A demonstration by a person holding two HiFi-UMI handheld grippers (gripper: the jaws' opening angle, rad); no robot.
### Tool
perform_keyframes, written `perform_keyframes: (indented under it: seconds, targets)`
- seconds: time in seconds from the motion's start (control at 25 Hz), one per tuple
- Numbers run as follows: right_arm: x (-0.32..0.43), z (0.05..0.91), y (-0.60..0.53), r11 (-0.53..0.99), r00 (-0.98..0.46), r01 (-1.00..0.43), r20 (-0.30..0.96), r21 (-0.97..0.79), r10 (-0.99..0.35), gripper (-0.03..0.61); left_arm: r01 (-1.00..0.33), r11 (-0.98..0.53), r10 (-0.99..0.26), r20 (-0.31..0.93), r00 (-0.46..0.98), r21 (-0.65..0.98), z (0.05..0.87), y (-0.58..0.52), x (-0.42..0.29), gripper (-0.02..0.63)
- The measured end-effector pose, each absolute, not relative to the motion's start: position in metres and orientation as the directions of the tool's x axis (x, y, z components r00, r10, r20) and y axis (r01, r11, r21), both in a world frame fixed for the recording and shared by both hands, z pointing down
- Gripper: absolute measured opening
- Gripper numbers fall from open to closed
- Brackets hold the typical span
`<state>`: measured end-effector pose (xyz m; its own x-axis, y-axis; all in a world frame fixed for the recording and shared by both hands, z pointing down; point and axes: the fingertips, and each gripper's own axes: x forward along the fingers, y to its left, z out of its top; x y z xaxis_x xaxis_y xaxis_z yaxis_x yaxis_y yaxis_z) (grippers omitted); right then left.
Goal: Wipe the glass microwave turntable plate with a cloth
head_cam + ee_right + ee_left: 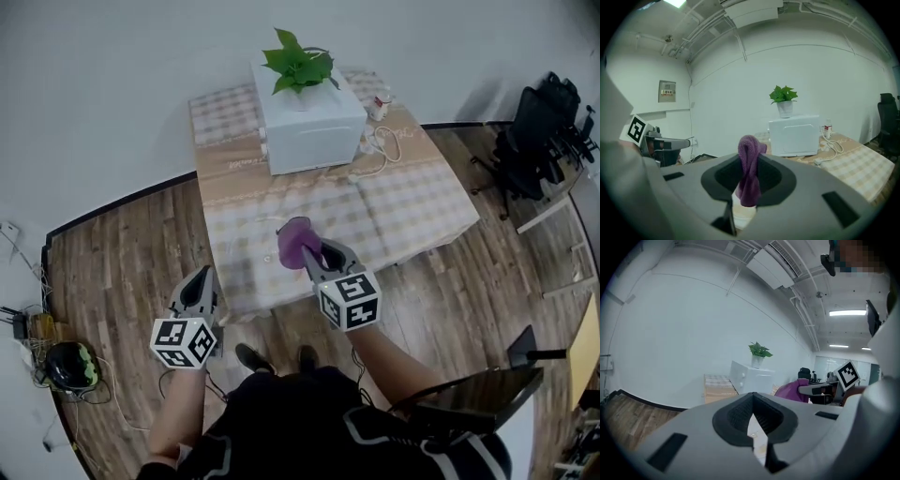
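- An office-style workroom with a test set-up in it, not a home kitchen.
- Ahead of the right gripper [314,251], a table [412,202] under a checked cloth carries a white microwave [309,127] with a potted plant [298,61] on top, alone against bare white walls.
- Well off to that gripper's right, black office chairs [539,141] stand grouped by the wall.
- Above both grippers, the ceiling is open, with exposed ducts [783,258] and strip lights [847,312].
- Left of the left gripper [202,277], loose cables [28,323] lie on the wood-plank floor [112,272].
- A small service panel [667,91] sits on the wall to the right gripper's left.
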<state>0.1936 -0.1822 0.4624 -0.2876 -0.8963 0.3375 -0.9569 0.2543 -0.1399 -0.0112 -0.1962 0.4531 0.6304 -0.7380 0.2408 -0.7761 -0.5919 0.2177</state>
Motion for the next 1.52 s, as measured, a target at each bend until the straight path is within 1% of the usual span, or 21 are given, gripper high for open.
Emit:
perform_keyframes:
  seconds: [0.12,0.28,0.44,0.6,0.76,0.96,1.52]
  targets:
    - [0.192,0.454,-0.179,0.295,-0.331,-0.942,0.306,-0.156,-0.893,0.075,-0.796,-0.577,-0.761,0.235,0.605,0.183,0.442,-0.186,-0.007,0.002]
    - [0.185,0.451,-0.177,0.319,-0.356,-0.933,0.292,-0.167,-0.888,0.075,-0.788,-0.603,-0.754,0.234,0.614,0.124,0.432,-0.174,-0.001,0.003]
    - [0.181,0.438,-0.176,0.273,-0.306,-0.950,0.275,-0.152,-0.911,0.074,-0.747,-0.658,-0.725,0.187,0.663,0.097,0.414,-0.173,0.000,0.003]
    - [0.172,0.414,-0.175,0.236,-0.265,-0.960,0.227,-0.149,-0.937,0.072,-0.752,-0.656,-0.737,0.155,0.658,0.066,0.393,-0.176,-0.017,0.002]
    - [0.159,0.398,-0.174,0.226,-0.250,-0.965,0.204,-0.136,-0.946,0.071,-0.745,-0.663,-0.735,0.128,0.666,0.070,0.382,-0.181,-0.032,0.002]
    - [0.151,0.394,-0.171,0.216,-0.239,-0.968,0.214,-0.128,-0.947,0.070,-0.741,-0.668,-0.733,0.107,0.671,0.073,0.375,-0.185,-0.040,0.002]
    - [0.156,0.388,-0.169,0.191,-0.212,-0.975,0.208,-0.117,-0.955,0.069,-0.705,-0.704,-0.698,0.099,0.709,0.082,0.373,-0.185,-0.028,0.002]
